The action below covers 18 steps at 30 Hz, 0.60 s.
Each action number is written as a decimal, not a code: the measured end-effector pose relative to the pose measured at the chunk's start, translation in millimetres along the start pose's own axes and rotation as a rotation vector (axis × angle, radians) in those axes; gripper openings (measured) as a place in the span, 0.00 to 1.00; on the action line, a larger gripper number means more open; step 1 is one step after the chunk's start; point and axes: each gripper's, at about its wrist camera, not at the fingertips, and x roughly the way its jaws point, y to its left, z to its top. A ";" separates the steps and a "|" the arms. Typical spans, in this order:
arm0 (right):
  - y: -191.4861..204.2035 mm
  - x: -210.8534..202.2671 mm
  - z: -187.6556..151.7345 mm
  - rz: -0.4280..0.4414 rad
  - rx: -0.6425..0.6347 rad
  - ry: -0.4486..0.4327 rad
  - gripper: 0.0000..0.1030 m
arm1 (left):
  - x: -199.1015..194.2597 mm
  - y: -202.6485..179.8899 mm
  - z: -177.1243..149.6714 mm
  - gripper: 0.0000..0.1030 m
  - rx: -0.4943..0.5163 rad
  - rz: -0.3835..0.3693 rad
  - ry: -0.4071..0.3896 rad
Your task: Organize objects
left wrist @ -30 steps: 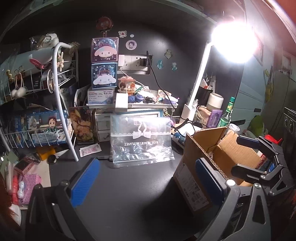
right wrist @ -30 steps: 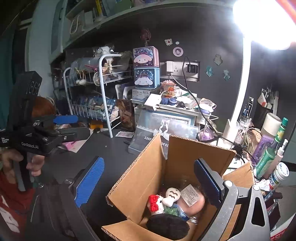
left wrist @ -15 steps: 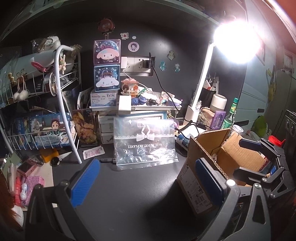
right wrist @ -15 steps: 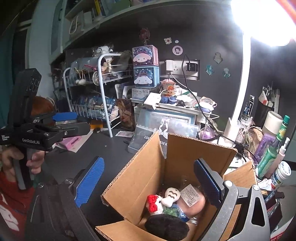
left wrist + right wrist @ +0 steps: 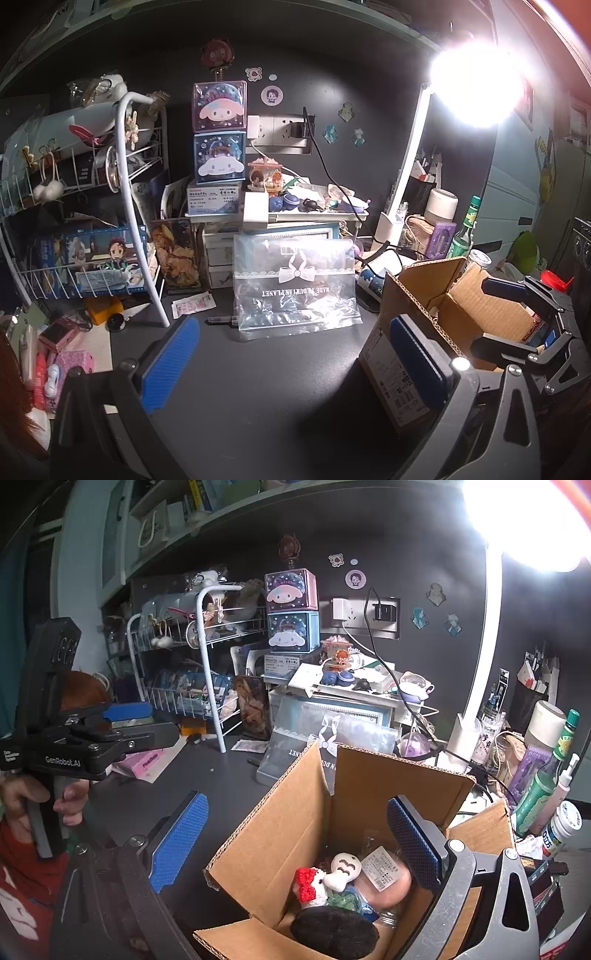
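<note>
Left wrist view: the left hand-held gripper (image 5: pixel 291 363) gapes empty above the dark surface (image 5: pixel 266 387); behind it stands a clear plastic bag (image 5: pixel 295 286) printed "MADE IN DURIAN PLANET", left of the open brown cardboard box (image 5: pixel 443 310).

Right wrist view: the right hand-held gripper (image 5: pixel 295 843) hangs spread and empty over that box (image 5: pixel 295 812), which holds plush toys (image 5: pixel 332 878); left of the box, the left hand-held gripper (image 5: pixel 122 723) reads "GenRobot.AI".

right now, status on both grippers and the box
Left gripper open, empty, over bare desk. Right gripper open, empty, above open cardboard box. Plush toys inside. Nothing blocking.

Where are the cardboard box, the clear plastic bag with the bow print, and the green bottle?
cardboard box (image 5: pixel 295 805): right wrist view, inner face of its left flap.
clear plastic bag (image 5: pixel 295 295): left wrist view, middle of its front.
green bottle (image 5: pixel 535 794): right wrist view, its body.
</note>
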 end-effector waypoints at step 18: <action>1.5 -5.7 1.5 -0.011 0.002 -0.011 0.95 | 2.4 -0.2 -0.4 0.99 0.009 0.001 0.000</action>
